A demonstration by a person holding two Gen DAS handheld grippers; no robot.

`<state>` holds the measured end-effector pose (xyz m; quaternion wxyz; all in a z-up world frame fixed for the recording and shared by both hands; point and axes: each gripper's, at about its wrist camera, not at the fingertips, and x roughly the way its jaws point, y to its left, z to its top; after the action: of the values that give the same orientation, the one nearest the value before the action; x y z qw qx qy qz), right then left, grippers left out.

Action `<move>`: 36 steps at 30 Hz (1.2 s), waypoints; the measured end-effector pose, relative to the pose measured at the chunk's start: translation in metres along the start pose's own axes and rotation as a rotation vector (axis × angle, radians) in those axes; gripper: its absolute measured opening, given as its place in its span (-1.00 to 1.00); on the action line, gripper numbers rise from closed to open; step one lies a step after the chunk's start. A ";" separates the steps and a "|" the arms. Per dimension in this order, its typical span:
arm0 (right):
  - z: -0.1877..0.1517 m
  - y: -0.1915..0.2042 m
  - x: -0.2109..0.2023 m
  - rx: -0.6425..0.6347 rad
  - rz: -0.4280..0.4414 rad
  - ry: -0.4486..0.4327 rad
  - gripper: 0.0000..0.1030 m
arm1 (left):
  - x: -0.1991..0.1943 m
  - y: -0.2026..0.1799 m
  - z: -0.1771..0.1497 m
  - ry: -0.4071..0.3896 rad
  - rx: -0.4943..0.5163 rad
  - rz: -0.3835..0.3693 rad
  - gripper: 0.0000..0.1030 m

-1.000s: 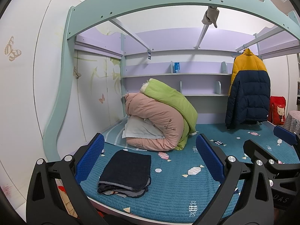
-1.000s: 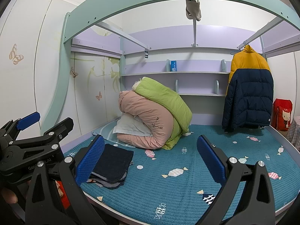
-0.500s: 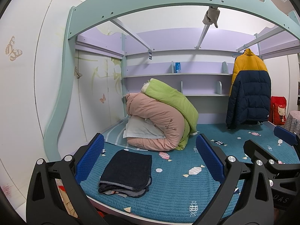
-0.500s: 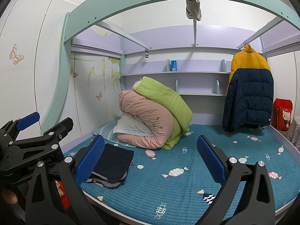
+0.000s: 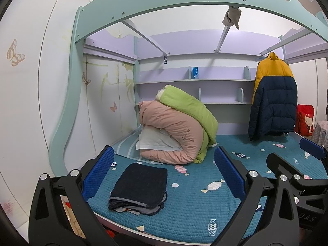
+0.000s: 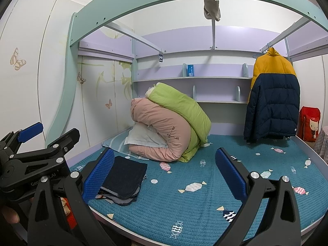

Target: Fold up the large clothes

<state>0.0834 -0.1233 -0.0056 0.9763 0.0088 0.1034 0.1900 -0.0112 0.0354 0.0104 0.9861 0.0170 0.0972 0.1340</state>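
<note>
Basically no change from a second ago: same framing in both views, both grippers parked at the near edge of the bed, nothing gripped.

Left wrist view: my left gripper (image 5: 164,174) has its jaws wide apart, empty. The folded dark garment (image 5: 141,184) lies flat on the teal quilted bed cover (image 5: 194,211), framed between the jaws, closer to my left pad, not touching either. It's a neat rectangle, dark navy woven top, with grey and lighter layers showing at the near edge. The blue pads (image 5: 98,172) are ribbed rubber on black plastic arms with silver screws. Straight ahead past the jaw tips: rolled pink duvet (image 5: 174,131), puffy, with a green duvet (image 5: 188,106) draped over it and a white pillow (image 5: 155,141) tucked under. Ahead right, a yellow-and-navy puffer jacket (image 5: 272,100) hangs from a rail. My right gripper (image 5: 291,164) shows at the right edge.

Right wrist view: my right gripper (image 6: 164,174) also spread open, empty. The garment (image 6: 123,180) sits just beside the left pad, partly hidden behind it. The cover is stitched in a fine grid with a candy print. My left gripper (image 6: 39,141) shows at the left edge, spread apart, off the cloth.
</note>
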 end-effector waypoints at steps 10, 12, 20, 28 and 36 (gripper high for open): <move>0.000 0.000 0.002 0.002 0.001 0.003 0.85 | 0.001 0.003 -0.001 0.003 0.000 0.001 0.91; 0.000 -0.001 0.002 0.003 0.002 0.003 0.85 | 0.001 0.003 -0.001 0.002 0.001 0.002 0.91; 0.000 -0.001 0.002 0.004 0.003 0.004 0.85 | 0.001 0.003 -0.003 0.000 0.001 0.004 0.91; 0.000 0.001 0.003 0.006 0.005 0.005 0.85 | 0.002 0.004 -0.003 -0.001 0.003 0.004 0.91; 0.001 0.004 0.003 0.010 0.004 0.007 0.85 | 0.003 0.005 -0.004 0.001 0.005 0.005 0.91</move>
<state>0.0846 -0.1184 -0.0053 0.9754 0.0132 0.1079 0.1915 -0.0108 0.0411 0.0061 0.9856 0.0194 0.0980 0.1364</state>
